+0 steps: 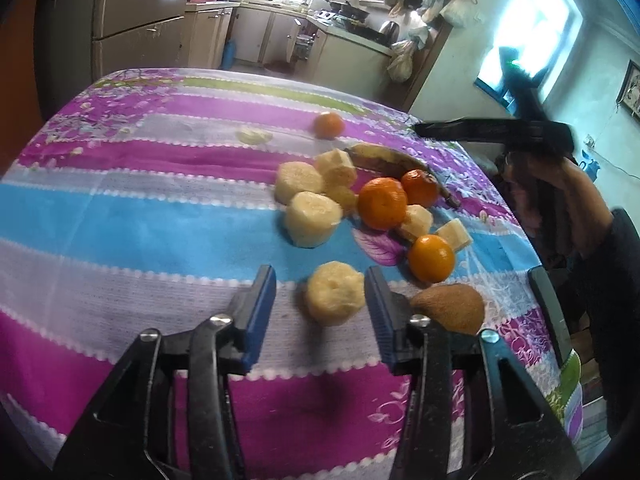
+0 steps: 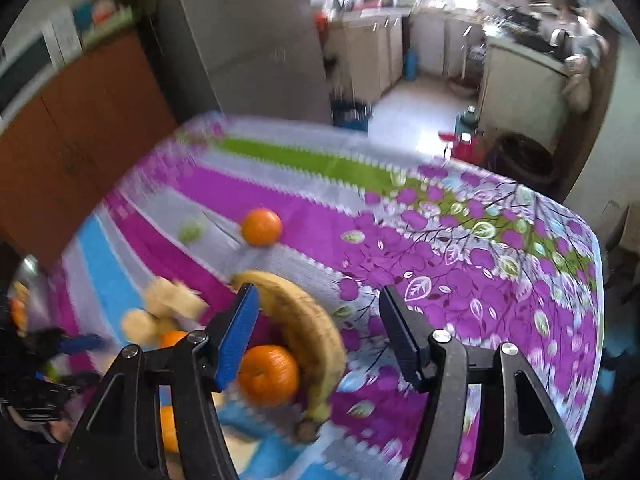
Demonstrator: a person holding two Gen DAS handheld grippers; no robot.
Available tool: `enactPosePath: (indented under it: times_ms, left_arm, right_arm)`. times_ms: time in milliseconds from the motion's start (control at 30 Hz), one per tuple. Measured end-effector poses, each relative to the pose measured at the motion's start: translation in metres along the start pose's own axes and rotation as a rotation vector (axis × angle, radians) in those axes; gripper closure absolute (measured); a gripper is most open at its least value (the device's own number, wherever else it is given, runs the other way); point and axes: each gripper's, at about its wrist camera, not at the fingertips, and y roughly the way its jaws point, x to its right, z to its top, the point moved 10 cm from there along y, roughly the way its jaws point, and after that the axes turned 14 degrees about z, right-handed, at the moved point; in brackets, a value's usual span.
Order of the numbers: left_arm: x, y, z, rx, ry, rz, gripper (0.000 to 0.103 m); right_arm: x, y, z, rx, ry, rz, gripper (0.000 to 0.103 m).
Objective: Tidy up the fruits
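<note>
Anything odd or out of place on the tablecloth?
One round orange fruit and a small pale fruit scrap sit apart from the main pile, farther back on the striped floral tablecloth. The speckled yellow banana looks overripe.

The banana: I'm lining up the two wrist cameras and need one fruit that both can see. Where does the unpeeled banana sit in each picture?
Left wrist view: the banana lies right of centre, behind the cluster of oranges and peeled pieces.
Right wrist view: it curves through lower centre, between the open right gripper fingers.
Shared landmark: the lone orange set apart farther up the tablecloth.
</note>
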Motion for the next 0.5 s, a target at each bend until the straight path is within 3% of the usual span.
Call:
enactPosePath:
  times_ms: [100, 267, 433, 500]
  left_arm:
    - [0.014, 0.003, -0.008, -0.011, 0.065, -0.006, 0.050]
    - [0.027, 0.017, -0.014, -0.018, 0.114, 0.033, 0.050]
    - [0.023, 0.020, -0.008, -0.010, 0.089, 0.049, 0.051]
    - [0.022, 0.022, -0.005, -0.014, 0.083, 0.053, 0.051]
  right_arm:
    - [-0.020, -0.027, -0.013, 0.078, 0.003, 0.055, 0.031]
    - [-0.058, -0.053, -0.044, 0.106, -0.051, 0.110, 0.031]
    - [-0.079, -0.066, -0.071, 0.113, -0.085, 0.103, 0.031]
    - [-0.077, -0.063, -0.083, 0.103, -0.078, 0.061, 0.031]
